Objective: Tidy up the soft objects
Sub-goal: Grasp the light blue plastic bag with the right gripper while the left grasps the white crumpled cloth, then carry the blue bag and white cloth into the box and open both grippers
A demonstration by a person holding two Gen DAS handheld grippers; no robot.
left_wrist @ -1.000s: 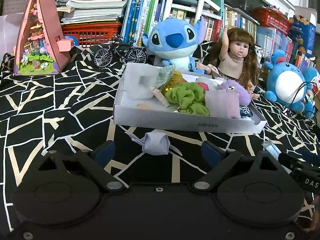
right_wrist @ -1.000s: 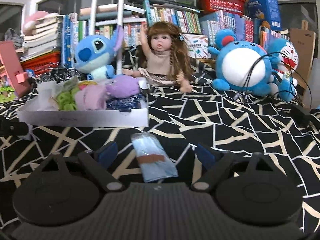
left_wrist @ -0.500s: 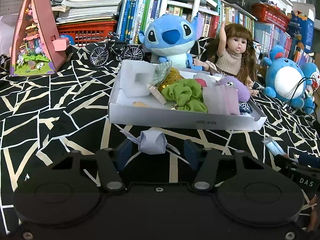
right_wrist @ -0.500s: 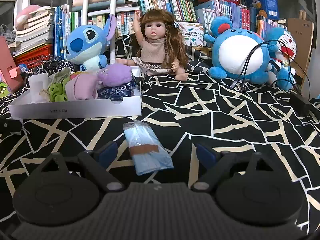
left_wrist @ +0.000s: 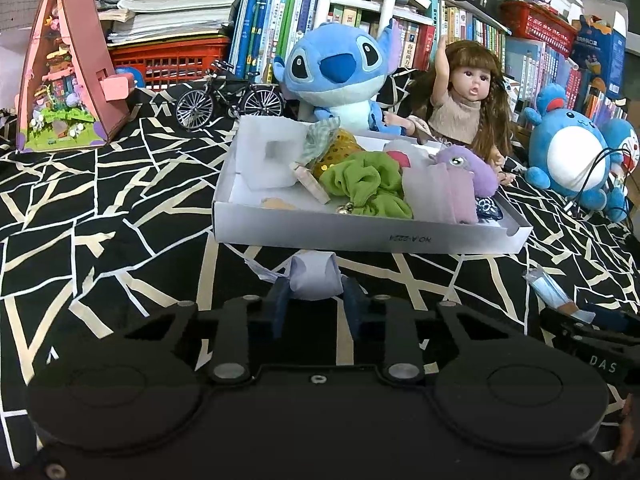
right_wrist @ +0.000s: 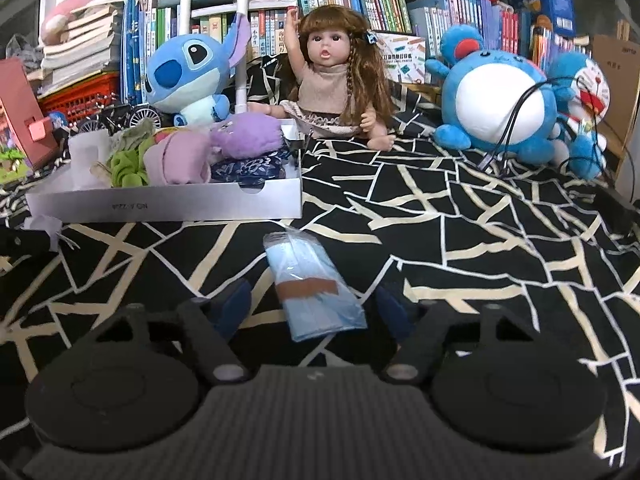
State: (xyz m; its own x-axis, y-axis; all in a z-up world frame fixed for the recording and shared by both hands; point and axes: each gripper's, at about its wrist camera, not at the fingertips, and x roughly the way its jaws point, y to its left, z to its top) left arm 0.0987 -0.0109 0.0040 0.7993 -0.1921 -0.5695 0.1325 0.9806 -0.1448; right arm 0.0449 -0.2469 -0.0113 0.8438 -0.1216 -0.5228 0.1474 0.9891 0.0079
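My left gripper [left_wrist: 315,294] pinches a soft, crumpled lilac pouch [left_wrist: 315,280] beside the white box's [left_wrist: 360,236] front wall, while my right gripper [right_wrist: 316,300], closing, straddles a glossy plastic-wrapped blue pack [right_wrist: 316,284] untouched.

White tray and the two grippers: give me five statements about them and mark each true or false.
1. The left gripper is closed on the pale lilac bundle. True.
2. The white tray is bare inside. False: a green scrunchie and a purple plush, among other things, lie in it.
3. The right gripper pinches the blue packet. False: its jaws have just been closing, but gaps remain on both sides.
4. The blue packet lies outside the tray. True.
5. The doll lies in the tray. False: it sits behind it.
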